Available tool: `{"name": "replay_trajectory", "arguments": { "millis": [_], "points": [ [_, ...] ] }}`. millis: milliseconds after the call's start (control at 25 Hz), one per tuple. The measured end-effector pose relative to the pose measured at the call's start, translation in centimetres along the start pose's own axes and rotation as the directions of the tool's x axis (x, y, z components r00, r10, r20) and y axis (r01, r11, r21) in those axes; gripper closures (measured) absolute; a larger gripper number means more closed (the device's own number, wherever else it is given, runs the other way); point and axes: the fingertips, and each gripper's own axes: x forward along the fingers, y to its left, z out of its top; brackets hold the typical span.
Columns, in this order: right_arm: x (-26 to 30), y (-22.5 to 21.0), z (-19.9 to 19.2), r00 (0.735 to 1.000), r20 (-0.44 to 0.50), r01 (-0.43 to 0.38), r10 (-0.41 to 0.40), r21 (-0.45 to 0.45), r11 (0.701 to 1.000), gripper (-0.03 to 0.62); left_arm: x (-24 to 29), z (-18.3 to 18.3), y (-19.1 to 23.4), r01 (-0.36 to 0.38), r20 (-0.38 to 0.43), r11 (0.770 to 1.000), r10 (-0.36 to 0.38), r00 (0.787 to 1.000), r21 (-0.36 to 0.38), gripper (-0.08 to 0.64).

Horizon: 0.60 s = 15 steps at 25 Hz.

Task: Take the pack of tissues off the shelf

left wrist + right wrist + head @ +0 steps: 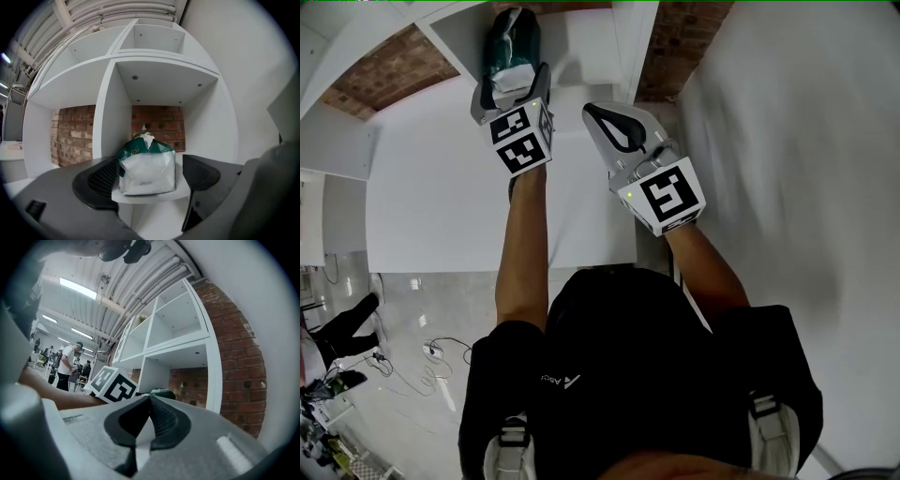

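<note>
**Tissue pack on shelf, between open left jaws**

Count: one pack of tissues (146, 164), one white shelf (154, 197), two grippers.

The left gripper view shows the pack upright at the front edge of a lower compartment, with a brick wall (157, 122) behind it. The head view shows only the pack's top.

The left gripper (514, 89) is extended forward on a straight forearm, its jaws spread wide either side of the pack. The right gripper (598, 114) is held beside it, jaws closed on nothing.
</note>
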Motion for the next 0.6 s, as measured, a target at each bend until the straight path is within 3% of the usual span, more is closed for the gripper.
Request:
{"name": "replay_trajectory", "arguments": {
  "millis": [320, 600],
  "points": [
    [-0.4, -0.7, -0.8, 1.0, -0.014, -0.017, 0.017, 0.026, 1.0, 0.591, 2.1, -1.1, 0.2, -0.054, -0.055, 0.998, 0.055, 0.997, 0.01, 0.127],
    [-0.7, -1.5, -1.6, 1.0, -0.011, -0.018, 0.019, 0.044, 0.999, 0.591, 3.4, -1.5, 0.0, -0.06, -0.106, 0.997, 0.064, 0.992, 0.04, 0.127]
  ]
}}
